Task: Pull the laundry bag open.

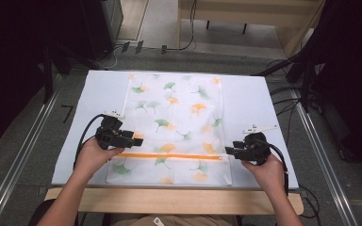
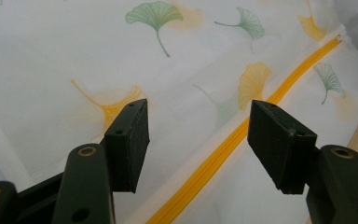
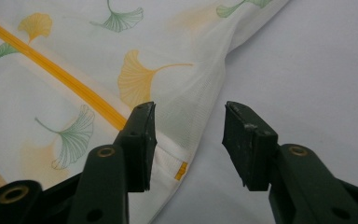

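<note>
A white mesh bag [image 1: 179, 113] printed with green and orange ginkgo leaves lies flat on the white tabletop [image 1: 250, 99]. An orange zipper [image 1: 169, 156] runs across it near the front. My left gripper [image 1: 136, 140] hovers at the bag's left edge by the zipper's left end. Its jaws stand wide apart over the fabric [image 2: 74, 56] and the zipper [image 2: 223, 149], my left gripper [image 2: 198, 126] holding nothing. My right gripper [image 1: 228, 151] is at the zipper's right end. In its own view my right gripper [image 3: 191, 126] is open above the bag's right edge [image 3: 177, 93], near a small orange tab [image 3: 182, 170].
A wooden strip [image 1: 169, 200] borders the table's front edge. Metal rails [image 1: 23, 155] run along both sides on the floor. Cables [image 1: 287, 101] lie to the right, and a wooden bench [image 1: 245, 14] stands behind the table.
</note>
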`<state>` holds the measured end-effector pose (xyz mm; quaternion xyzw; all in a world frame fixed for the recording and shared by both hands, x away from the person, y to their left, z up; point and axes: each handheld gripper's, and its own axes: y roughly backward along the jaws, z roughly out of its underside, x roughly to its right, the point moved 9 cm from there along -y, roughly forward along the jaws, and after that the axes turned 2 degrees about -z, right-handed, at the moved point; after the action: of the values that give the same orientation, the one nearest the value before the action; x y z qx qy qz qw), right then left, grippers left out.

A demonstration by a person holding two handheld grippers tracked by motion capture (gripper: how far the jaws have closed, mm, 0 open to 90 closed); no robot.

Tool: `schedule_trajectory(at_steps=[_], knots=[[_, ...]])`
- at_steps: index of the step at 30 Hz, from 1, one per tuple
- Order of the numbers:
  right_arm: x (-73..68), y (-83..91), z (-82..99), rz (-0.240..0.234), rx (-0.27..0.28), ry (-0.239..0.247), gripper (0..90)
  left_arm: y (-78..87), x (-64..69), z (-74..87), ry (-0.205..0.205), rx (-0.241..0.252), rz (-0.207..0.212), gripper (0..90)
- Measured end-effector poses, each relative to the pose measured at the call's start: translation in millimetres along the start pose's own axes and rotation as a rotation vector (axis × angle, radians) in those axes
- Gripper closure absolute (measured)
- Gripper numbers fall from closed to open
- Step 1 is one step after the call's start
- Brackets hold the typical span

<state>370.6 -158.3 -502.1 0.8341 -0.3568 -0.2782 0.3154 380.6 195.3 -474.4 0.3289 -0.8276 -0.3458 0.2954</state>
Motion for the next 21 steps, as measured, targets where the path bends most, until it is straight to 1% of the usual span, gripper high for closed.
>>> schedule_trajectory(at_steps=[3, 4, 6, 7, 9, 10, 11, 14, 17, 20, 21], knots=[[-3.0, -2.1, 0.7, -0.007, -0.003, 0.001, 60.2, -2.4, 5.5, -2.8, -0.012, 0.007, 0.004, 39.6], [-2.2, -3.9, 1.2, -0.005, -0.006, 0.011, 60.4, -3.2, 6.7, -3.6, -0.02, 0.006, 0.009, 39.6], [-1.3, -7.7, 3.9, -0.008, -0.022, 0.005, 62.6, -6.1, 9.5, -5.9, -0.021, 0.01, 0.013, 39.6], [-1.0, -8.7, 5.6, -0.008, -0.03, 0.001, 65.0, -7.2, 10.1, -6.5, -0.03, 0.007, 0.013, 39.6], [-2.7, -8.5, 7.9, -0.01, -0.035, -0.006, 73.1, -10.3, 11.9, -7.3, -0.031, 0.002, 0.014, 39.6], [-3.7, -8.2, 8.5, -0.016, -0.033, -0.003, 77.9, -12.0, 12.6, -7.6, -0.032, -0.001, 0.014, 39.6], [-5.3, -8.3, 9.3, -0.025, -0.034, -0.01, 82.0, -13.2, 13.1, -8.4, -0.032, 0.003, 0.012, 39.8], [-6.5, -11.5, 12.3, -0.042, -0.05, -0.019, 89.3, -16.2, 16.6, -10.9, -0.036, 0.003, 0.02, 40.2], [-5.4, -15.4, 17.1, -0.045, -0.083, -0.027, 90.0, -18.7, 20.8, -12.2, -0.051, 0.002, 0.027, 40.2], [-7.2, -17.9, 18.4, -0.062, -0.089, -0.033, 90.0, -21.6, 22.5, -12.0, -0.067, -0.009, 0.028, 40.3], [-7.5, -19.2, 18.9, -0.06, -0.09, -0.024, 90.0, -22.9, 23.5, -12.2, -0.065, -0.009, 0.031, 40.3]])
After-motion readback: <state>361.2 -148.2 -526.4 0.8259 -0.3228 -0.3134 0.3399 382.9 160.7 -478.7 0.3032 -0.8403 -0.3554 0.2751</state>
